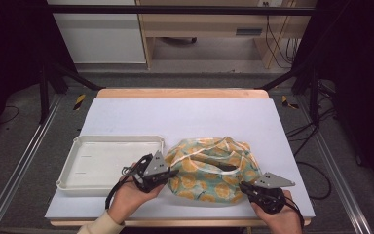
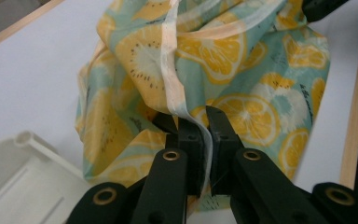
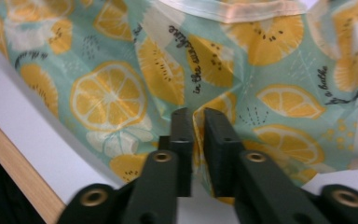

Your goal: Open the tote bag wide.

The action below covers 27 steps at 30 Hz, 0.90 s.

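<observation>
A crumpled teal cloth printed with lemon slices and edged in pale trim lies on the white table at the front right. My left gripper is at the cloth's left side. In the left gripper view its jaws are shut on the pale trim, which runs down between them. My right gripper is at the cloth's front right corner. In the right gripper view its jaws pinch a fold of the printed cloth.
A white shallow tray sits left of the cloth, close behind my left hand. The white table top stretches beyond both, with a wooden edge at the far side. Dark frame posts and cables stand around the table.
</observation>
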Each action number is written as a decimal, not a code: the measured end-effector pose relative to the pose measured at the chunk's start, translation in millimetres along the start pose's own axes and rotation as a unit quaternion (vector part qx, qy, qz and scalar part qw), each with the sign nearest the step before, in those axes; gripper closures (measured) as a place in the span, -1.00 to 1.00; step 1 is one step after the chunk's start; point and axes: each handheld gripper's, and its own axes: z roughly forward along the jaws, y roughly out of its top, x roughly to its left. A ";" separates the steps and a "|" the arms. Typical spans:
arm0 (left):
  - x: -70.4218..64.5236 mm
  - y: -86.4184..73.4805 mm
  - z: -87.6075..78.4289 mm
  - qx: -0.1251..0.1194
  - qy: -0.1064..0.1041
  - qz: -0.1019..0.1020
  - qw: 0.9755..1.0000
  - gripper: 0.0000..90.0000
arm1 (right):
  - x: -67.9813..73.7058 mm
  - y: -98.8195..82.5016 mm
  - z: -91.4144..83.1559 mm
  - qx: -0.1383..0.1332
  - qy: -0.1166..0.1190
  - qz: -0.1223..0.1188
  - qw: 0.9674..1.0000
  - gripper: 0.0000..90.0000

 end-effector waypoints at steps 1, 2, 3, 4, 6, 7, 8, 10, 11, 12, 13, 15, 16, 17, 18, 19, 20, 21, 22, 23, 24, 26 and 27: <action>0.0 0.0 0.0 0.000 0.000 0.000 1.000 0.92 | 0.0 0.0 0.0 0.000 0.000 0.000 1.000 0.72; -1.1 -2.5 0.7 0.020 -0.002 0.019 1.000 0.92 | 1.2 3.4 -2.0 -0.004 -0.009 0.001 1.000 0.50; -1.1 -2.5 0.7 0.020 -0.002 0.019 1.000 0.93 | 2.2 5.8 -2.7 -0.007 -0.013 -0.002 1.000 0.39; 1.2 -4.6 0.1 0.004 0.001 -0.001 1.000 0.94 | 3.1 8.3 -3.9 -0.008 -0.016 -0.001 1.000 0.25; 1.0 -7.9 1.3 0.006 -0.001 -0.003 1.000 0.95 | 3.5 14.2 -7.6 -0.008 -0.025 0.000 1.000 0.01; 1.0 -7.9 1.3 0.006 -0.001 -0.003 1.000 0.95 | 3.5 14.2 -7.6 -0.008 -0.025 0.000 1.000 0.01; 0.3 -10.6 2.0 0.009 -0.005 -0.005 1.000 0.95 | 3.3 17.6 -9.9 -0.009 -0.023 0.004 1.000 -0.08; -0.2 -14.0 3.2 0.013 -0.005 -0.005 1.000 0.95 | 1.0 30.3 -18.5 -0.013 -0.019 0.009 1.000 -0.29; -0.4 -16.8 4.9 0.016 -0.010 -0.010 1.000 0.95 | -0.5 36.3 -21.9 -0.015 -0.018 0.009 1.000 -0.32; -0.5 -17.4 5.5 0.016 -0.010 -0.010 1.000 0.96 | -2.0 41.2 -24.0 -0.016 -0.019 0.010 1.000 -0.36; -0.5 -17.4 5.5 0.016 -0.010 -0.010 1.000 0.96 | -2.0 41.2 -24.0 -0.016 -0.019 0.010 1.000 -0.36; -0.8 -18.3 6.4 0.016 -0.011 -0.013 1.000 0.96 | -7.0 52.0 -26.3 -0.014 -0.023 0.007 1.000 -0.41; -0.3 -18.6 6.0 0.015 -0.012 -0.013 1.000 0.96 | -13.2 63.7 -25.5 -0.012 -0.029 0.002 0.999 -0.38; 0.4 -18.8 5.8 0.014 -0.012 -0.014 1.000 0.96 | -17.0 69.7 -24.0 -0.008 -0.033 0.001 0.999 -0.35; 1.3 -19.3 5.6 0.014 -0.012 -0.016 1.000 0.96 | -19.4 74.2 -22.1 -0.007 -0.037 0.002 0.999 -0.30; 1.3 -19.3 5.6 0.014 -0.012 -0.016 1.000 0.96 | -19.4 74.2 -22.1 -0.007 -0.037 0.002 0.999 -0.30; 2.3 -20.0 5.7 0.012 -0.013 -0.020 1.000 0.96 | -28.2 87.1 -13.1 -0.002 -0.037 0.009 0.999 -0.22; 2.7 -20.6 5.9 0.013 -0.016 -0.023 1.000 0.96 | -28.2 87.1 -13.1 -0.002 -0.037 0.009 0.999 -0.22; 2.8 -21.3 6.4 0.013 -0.016 -0.023 1.000 0.96 | -35.6 97.7 -0.9 0.008 -0.039 0.012 0.999 -0.16; 2.6 -21.4 6.6 0.014 -0.017 -0.022 1.000 0.96 | -38.9 102.2 6.0 0.015 -0.041 0.008 0.999 -0.15; 2.1 -21.4 6.8 0.014 -0.016 -0.021 1.000 0.96 | -41.0 105.3 11.5 0.020 -0.041 0.007 0.999 -0.15; 1.4 -21.3 6.8 0.014 -0.016 -0.019 1.000 0.96 | -46.1 111.6 28.0 0.036 -0.038 0.012 0.999 -0.15; 1.4 -21.3 6.8 0.014 -0.016 -0.019 1.000 0.96 | -46.1 111.6 28.0 0.036 -0.038 0.012 0.999 -0.15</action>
